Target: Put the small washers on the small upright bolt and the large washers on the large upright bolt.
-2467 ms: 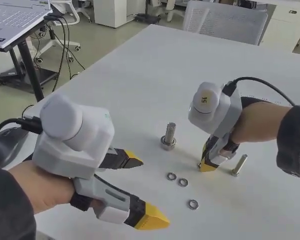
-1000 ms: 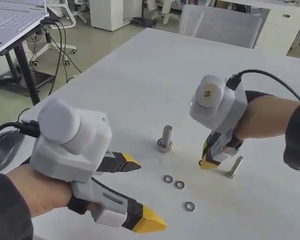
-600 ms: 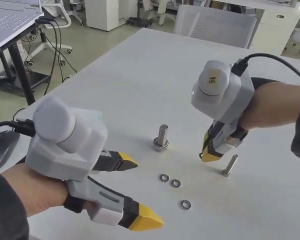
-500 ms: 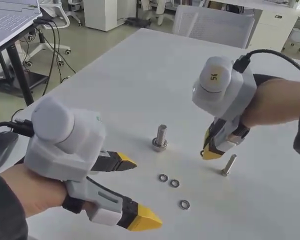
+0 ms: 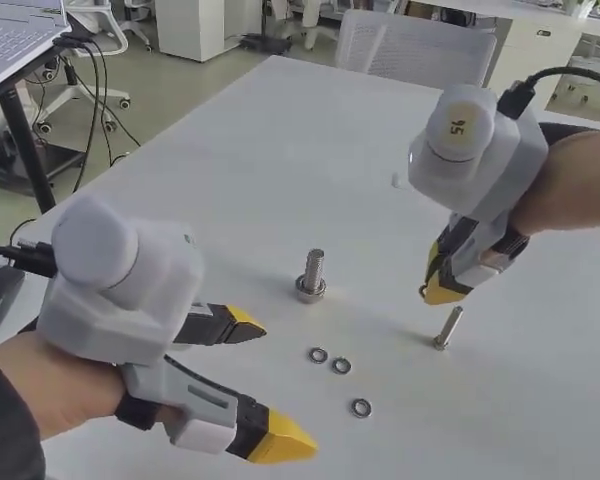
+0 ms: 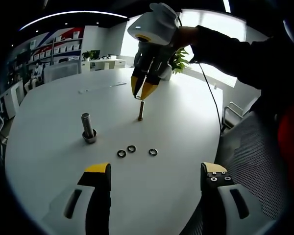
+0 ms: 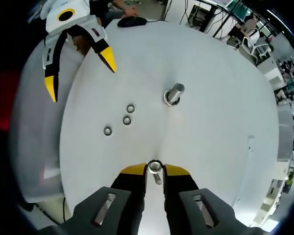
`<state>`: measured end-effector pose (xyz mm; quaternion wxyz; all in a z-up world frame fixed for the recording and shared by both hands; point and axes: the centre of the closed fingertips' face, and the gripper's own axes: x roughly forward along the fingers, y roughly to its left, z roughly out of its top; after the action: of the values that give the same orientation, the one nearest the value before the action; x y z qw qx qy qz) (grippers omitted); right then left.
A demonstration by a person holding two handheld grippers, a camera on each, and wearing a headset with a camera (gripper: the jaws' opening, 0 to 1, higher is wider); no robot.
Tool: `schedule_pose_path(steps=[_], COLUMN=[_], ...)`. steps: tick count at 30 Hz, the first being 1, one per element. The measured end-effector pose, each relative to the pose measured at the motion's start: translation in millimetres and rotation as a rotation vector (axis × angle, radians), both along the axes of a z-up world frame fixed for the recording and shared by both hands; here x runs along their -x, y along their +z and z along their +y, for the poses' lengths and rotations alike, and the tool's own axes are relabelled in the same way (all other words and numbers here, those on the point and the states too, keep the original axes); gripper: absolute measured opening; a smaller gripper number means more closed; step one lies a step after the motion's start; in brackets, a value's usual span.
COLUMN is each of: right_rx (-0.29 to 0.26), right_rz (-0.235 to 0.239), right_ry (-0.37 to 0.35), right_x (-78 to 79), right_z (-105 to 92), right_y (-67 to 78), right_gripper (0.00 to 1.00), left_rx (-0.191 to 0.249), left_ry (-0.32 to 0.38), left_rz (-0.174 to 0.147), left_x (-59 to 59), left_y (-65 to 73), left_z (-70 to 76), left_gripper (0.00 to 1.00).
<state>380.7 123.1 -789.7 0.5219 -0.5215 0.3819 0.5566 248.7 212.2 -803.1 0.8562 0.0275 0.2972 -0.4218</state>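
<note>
Left gripper [image 5: 275,384] jaws wide apart; right gripper [image 5: 436,293] (yellow sticker reads "56") narrowly parted above small bolt [image 5: 446,327].

Bare table [image 5: 230,150] all around my left claw [image 5: 270,383], jaws spread wide, free gap between them. Ahead lie three washers [image 5: 341,365], flat and close together, low enough to pass over. Large bolt [image 5: 311,275] stands upright beyond them and blocks a straight sweep. Small bolt [image 5: 446,327] is upright right under my right claw [image 5: 435,292], tips just above it. Open lane between the two bolts.
</note>
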Motion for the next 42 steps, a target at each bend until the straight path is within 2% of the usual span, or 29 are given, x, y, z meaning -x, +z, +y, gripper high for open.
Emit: schedule_pose_path(steps=[9, 17, 27, 42], right_rx=[0.006, 0.016, 0.020, 0.016], right_rz=[-0.014, -0.015, -0.001, 0.012], right_ry=[-0.032, -0.050, -0.069, -0.063], right_x=[-4.8, -8.4, -13.4, -12.5], right_z=[-15.2, -24.9, -33.7, -33.5], right_y=[8.0, 7.7, -7.0, -15.5], right_gripper=[0.14, 0.14, 0.14, 0.14], left_rx=[0.001, 0.000, -0.005, -0.006], left_ry=[-0.003, -0.001, 0.001, 0.007], left_rz=[0.000, 0.000, 0.006, 0.011], left_x=[-0.8, -2.5, -2.9, -3.5], left_y=[0.1, 1.4, 0.0, -2.7], left_z=[0.1, 0.3, 0.5, -0.3], left_gripper=[0.74, 0.74, 0.74, 0.74])
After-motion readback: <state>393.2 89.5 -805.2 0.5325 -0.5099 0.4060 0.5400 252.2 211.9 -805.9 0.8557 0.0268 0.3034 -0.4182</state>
